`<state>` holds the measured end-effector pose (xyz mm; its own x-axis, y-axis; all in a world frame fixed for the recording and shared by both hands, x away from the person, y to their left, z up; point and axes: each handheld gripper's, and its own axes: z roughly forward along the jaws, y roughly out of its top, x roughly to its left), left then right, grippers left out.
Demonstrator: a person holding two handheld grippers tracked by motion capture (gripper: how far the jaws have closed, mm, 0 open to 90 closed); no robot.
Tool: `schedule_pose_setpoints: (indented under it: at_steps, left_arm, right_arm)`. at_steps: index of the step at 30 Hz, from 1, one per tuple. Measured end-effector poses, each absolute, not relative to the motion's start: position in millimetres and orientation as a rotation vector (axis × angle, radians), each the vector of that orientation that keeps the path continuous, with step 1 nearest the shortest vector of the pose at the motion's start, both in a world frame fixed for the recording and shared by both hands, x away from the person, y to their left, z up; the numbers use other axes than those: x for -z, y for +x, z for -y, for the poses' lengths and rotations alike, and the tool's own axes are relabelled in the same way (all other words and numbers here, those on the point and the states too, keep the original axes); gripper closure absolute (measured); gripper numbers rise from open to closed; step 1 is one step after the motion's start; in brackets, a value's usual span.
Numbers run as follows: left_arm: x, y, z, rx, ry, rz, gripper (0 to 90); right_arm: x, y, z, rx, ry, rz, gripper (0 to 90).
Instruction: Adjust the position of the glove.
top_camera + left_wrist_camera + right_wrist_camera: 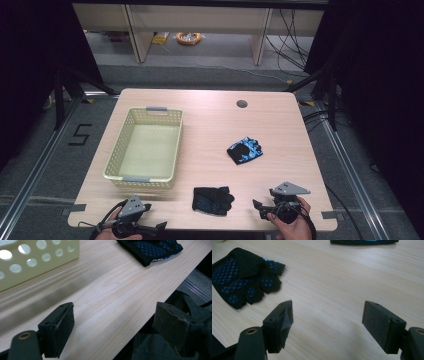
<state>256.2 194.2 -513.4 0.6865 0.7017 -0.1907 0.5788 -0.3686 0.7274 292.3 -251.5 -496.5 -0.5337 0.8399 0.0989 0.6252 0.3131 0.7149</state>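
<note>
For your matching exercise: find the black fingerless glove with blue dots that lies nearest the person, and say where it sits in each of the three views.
High view: the near glove lies at bottom centre, between the two tongs.
Left gripper view: it is at the top right, cut by the upper edge.
Right gripper view: it is at the upper left, palm dots up.
Shared landmark: the pale wooden table, on which the glove lies in every view.
</note>
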Motion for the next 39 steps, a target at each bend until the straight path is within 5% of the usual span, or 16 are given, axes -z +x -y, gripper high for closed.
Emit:
schedule_pose_setpoints:
  at_steps: [19, 39]
  left_arm:
    - [514.7, 257.5, -190.5, -0.17, 2.047, -0.992, 18.4]
    - [509.4, 277.6, -125.2, -0.166, 2.043, -0.795, 36.5]
  right_arm:
    - [492.6, 293.5, 247.1, -1.088, 1.308, -2.278, 30.7]
    - [484.6, 298.2, 204.1, -1.118, 1.134, -2.382, 53.5]
